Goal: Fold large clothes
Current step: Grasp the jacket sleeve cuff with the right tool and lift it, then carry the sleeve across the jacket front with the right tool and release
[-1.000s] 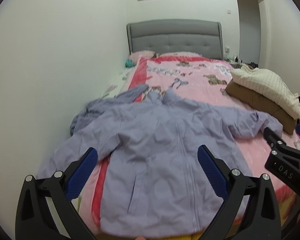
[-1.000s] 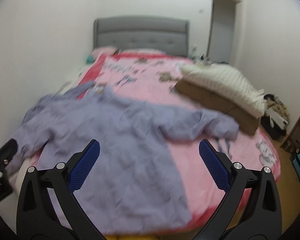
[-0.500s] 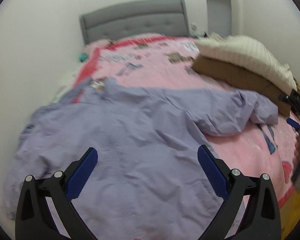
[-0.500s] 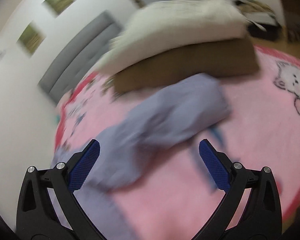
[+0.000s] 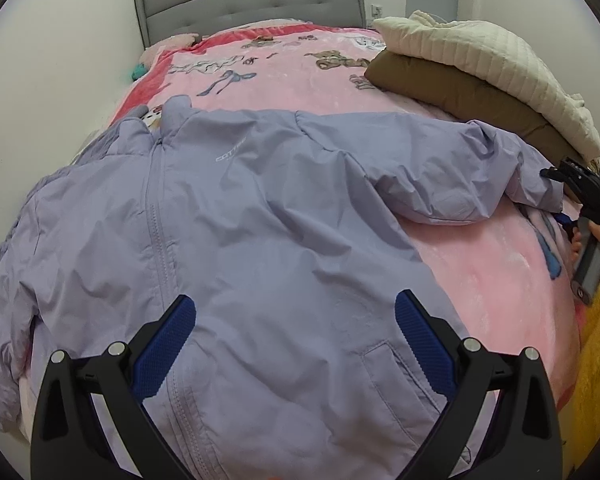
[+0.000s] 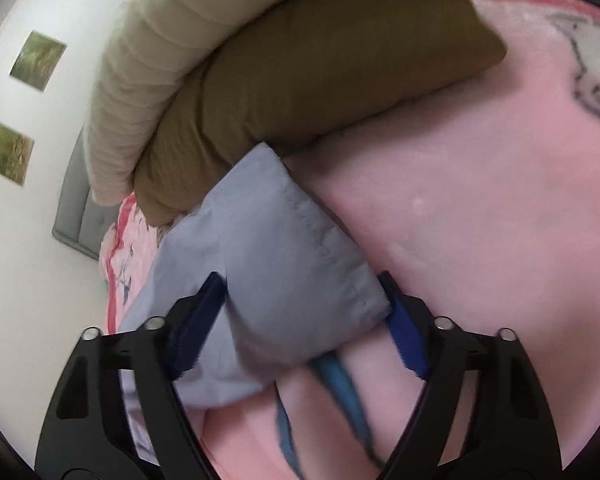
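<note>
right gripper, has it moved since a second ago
Yes. The right gripper has closed in on the lavender jacket's sleeve cuff, right beside the brown folded garment that was far ahead of it a second ago; its fingers now straddle the cuff.

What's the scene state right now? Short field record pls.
garment: lilac jacket, spread front-up on the pink blanket, zipped
sleeve cuff: lies between the open fingers of the right hand-held gripper, not yet clamped
left hand-held gripper: open, above the jacket's lower front, holding nothing
nearby: cream quilt on brown cushion, beside the sleeve
fold: not started
</note>
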